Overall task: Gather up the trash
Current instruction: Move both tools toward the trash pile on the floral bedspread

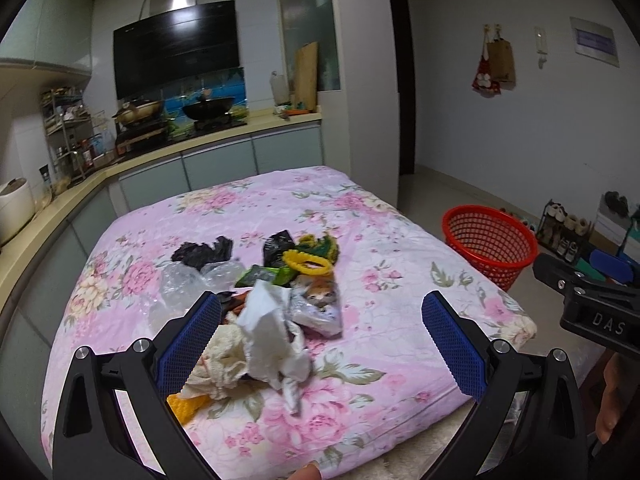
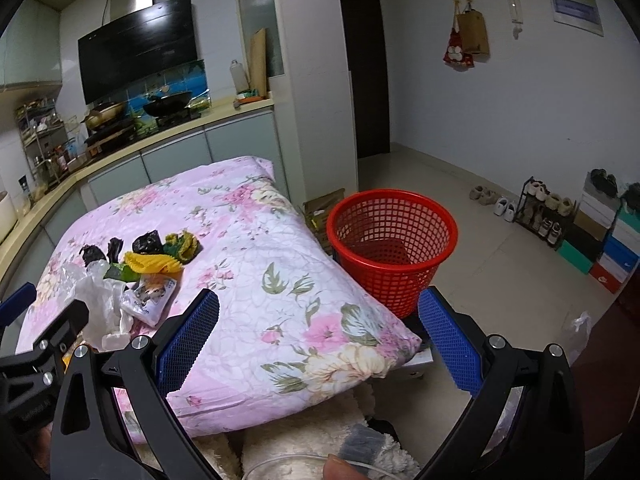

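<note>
Blue mesh pads of the left tool [image 1: 320, 340] fill the foreground of the left wrist view, spread wide and holding nothing. They frame a crumpled white tissue [image 1: 272, 332] at the near end of the trash pile, which suggests the tool is lined up to take that piece first. The pile lies heaped together on a pink floral quilt [image 1: 400, 240], so each grab needs little travel: behind the tissue lie a snack wrapper with a cat picture [image 1: 320, 300], a yellow ring-shaped scrap [image 1: 308, 262], a black plastic bag [image 1: 204, 252], clear crumpled plastic [image 1: 180, 284] and a cream cloth-like wad [image 1: 224, 360]. A red mesh basket [image 1: 490, 244] stands on the floor just beside the quilt's right edge, near enough to drop things in. The right tool [image 1: 592, 284] juts in at the far right; whether it is spread I cannot tell from this view.

From the right wrist view, the right tool [image 2: 320, 340] is also spread and empty, held over the quilt's near corner, apart from the pile. It points toward the red basket [image 2: 392, 240], which looks empty, so I judge the collecting has hardly begun. The trash sits to the left, with the left tool [image 2: 36, 320] partly over it.
</note>
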The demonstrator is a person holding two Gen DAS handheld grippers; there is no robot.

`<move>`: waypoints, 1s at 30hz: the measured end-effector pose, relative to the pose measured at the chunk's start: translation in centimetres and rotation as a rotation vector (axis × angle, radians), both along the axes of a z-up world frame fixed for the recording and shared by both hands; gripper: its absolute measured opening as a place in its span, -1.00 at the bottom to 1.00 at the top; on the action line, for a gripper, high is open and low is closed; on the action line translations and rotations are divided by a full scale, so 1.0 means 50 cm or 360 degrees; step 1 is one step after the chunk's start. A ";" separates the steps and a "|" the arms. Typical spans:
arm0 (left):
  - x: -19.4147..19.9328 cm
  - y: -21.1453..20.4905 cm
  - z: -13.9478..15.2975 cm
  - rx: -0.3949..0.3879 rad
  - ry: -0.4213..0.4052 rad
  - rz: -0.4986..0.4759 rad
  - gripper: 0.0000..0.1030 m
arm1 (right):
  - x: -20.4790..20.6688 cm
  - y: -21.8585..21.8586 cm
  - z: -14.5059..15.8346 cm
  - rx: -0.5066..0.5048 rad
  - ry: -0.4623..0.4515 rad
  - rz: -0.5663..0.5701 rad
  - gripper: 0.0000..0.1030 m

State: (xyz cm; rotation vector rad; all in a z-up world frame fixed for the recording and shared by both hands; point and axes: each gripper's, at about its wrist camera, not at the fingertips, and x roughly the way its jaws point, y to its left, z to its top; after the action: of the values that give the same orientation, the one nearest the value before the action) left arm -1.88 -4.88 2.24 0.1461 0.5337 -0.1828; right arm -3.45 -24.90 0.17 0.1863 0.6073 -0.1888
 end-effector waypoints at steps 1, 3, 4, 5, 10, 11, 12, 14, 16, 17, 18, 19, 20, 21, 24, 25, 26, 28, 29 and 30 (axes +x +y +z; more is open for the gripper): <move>-0.001 -0.006 -0.001 0.0004 0.0002 -0.0011 0.88 | 0.000 -0.001 0.000 0.0002 0.0001 -0.0004 0.89; -0.002 -0.013 -0.002 0.0009 0.0006 -0.0026 0.88 | -0.001 -0.005 -0.001 0.0007 0.0006 -0.0013 0.89; -0.002 -0.015 -0.002 0.0011 0.0009 -0.0031 0.88 | -0.001 -0.006 -0.001 0.0007 0.0008 -0.0015 0.89; -0.002 -0.017 -0.003 0.0012 0.0010 -0.0036 0.88 | -0.001 -0.007 -0.001 0.0006 0.0009 -0.0016 0.89; -0.003 -0.021 -0.006 0.0012 0.0011 -0.0040 0.88 | -0.002 -0.008 -0.002 0.0008 0.0007 -0.0015 0.89; -0.003 -0.021 -0.006 0.0013 0.0010 -0.0040 0.88 | -0.002 -0.008 -0.002 0.0007 0.0007 -0.0015 0.89; -0.003 -0.023 -0.006 0.0015 0.0012 -0.0039 0.88 | -0.002 -0.008 -0.002 0.0007 0.0008 -0.0014 0.89; -0.004 -0.022 -0.006 0.0014 0.0010 -0.0037 0.88 | -0.003 -0.009 -0.003 0.0011 0.0013 -0.0015 0.89; -0.004 -0.023 -0.008 0.0015 0.0010 -0.0038 0.88 | -0.004 -0.013 -0.004 0.0014 0.0017 -0.0018 0.89; -0.004 -0.025 -0.009 0.0017 0.0012 -0.0037 0.88 | -0.003 -0.015 -0.004 0.0016 0.0018 -0.0018 0.89; -0.003 -0.026 -0.010 0.0019 0.0015 -0.0035 0.88 | -0.003 -0.015 -0.005 0.0016 0.0018 -0.0017 0.89; -0.002 -0.023 -0.012 0.0018 0.0018 -0.0033 0.88 | -0.003 -0.014 -0.004 0.0015 0.0016 -0.0018 0.89; -0.001 -0.023 -0.013 0.0016 0.0022 -0.0032 0.88 | -0.003 -0.015 -0.005 0.0014 0.0016 -0.0019 0.89; 0.000 -0.025 -0.015 0.0012 0.0027 -0.0032 0.88 | -0.003 -0.014 -0.004 0.0014 0.0017 -0.0018 0.89; 0.001 -0.021 -0.019 0.0012 0.0039 -0.0032 0.88 | -0.003 -0.016 -0.007 0.0015 0.0022 -0.0020 0.89; 0.001 -0.021 -0.019 0.0013 0.0041 -0.0032 0.88 | -0.002 -0.015 -0.006 0.0015 0.0019 -0.0020 0.89; 0.001 -0.020 -0.019 0.0012 0.0040 -0.0032 0.88 | -0.003 -0.016 -0.007 0.0018 0.0020 -0.0020 0.89; 0.001 -0.021 -0.019 0.0012 0.0040 -0.0031 0.88 | -0.002 -0.015 -0.007 0.0018 0.0019 -0.0019 0.89; 0.001 -0.021 -0.021 0.0012 0.0042 -0.0029 0.88 | -0.003 -0.016 -0.010 0.0019 0.0023 -0.0019 0.89; 0.002 -0.021 -0.021 0.0013 0.0043 -0.0030 0.88 | -0.002 -0.016 -0.012 0.0019 0.0027 -0.0020 0.89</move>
State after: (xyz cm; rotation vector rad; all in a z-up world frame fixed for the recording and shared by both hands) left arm -1.80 -5.92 1.19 0.1568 0.5601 -0.2010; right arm -3.57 -25.72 -0.43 0.1999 0.6244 -0.1989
